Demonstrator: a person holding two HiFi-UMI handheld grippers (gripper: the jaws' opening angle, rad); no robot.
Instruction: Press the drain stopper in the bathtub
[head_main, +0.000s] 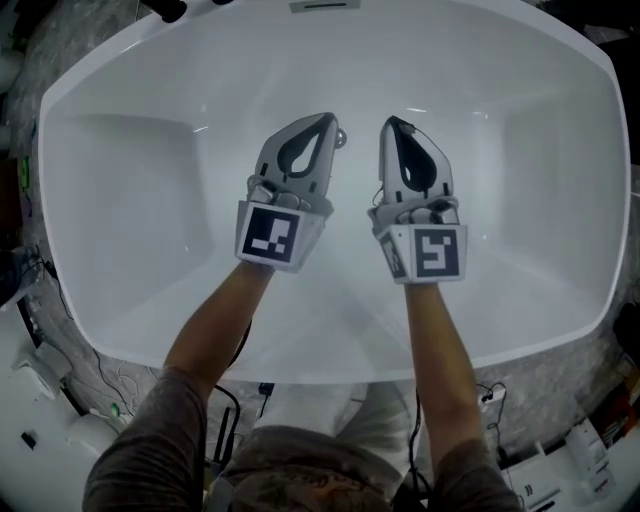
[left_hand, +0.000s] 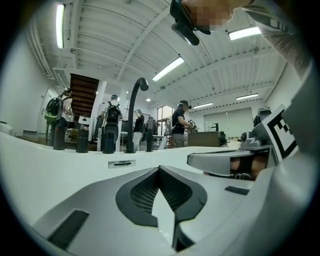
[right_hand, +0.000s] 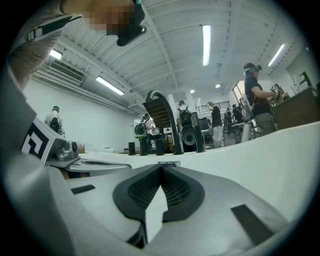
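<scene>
Head view: grey left gripper (head_main: 327, 119) and right gripper (head_main: 390, 123), both pinched empty, hover by the small metal drain stopper (head_main: 343, 137) in the glossy white bathtub (head_main: 120, 200), blunt tips likely for pressing.

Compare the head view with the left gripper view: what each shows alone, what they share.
Head view only: the whole white bathtub basin from above, both forearms, and a small metal piece by the left gripper tip, possibly the stopper. Left gripper view only: a dark faucet, people and ceiling lights beyond the tub. Both: the left gripper's shut jaws and the right gripper beside it.
</scene>
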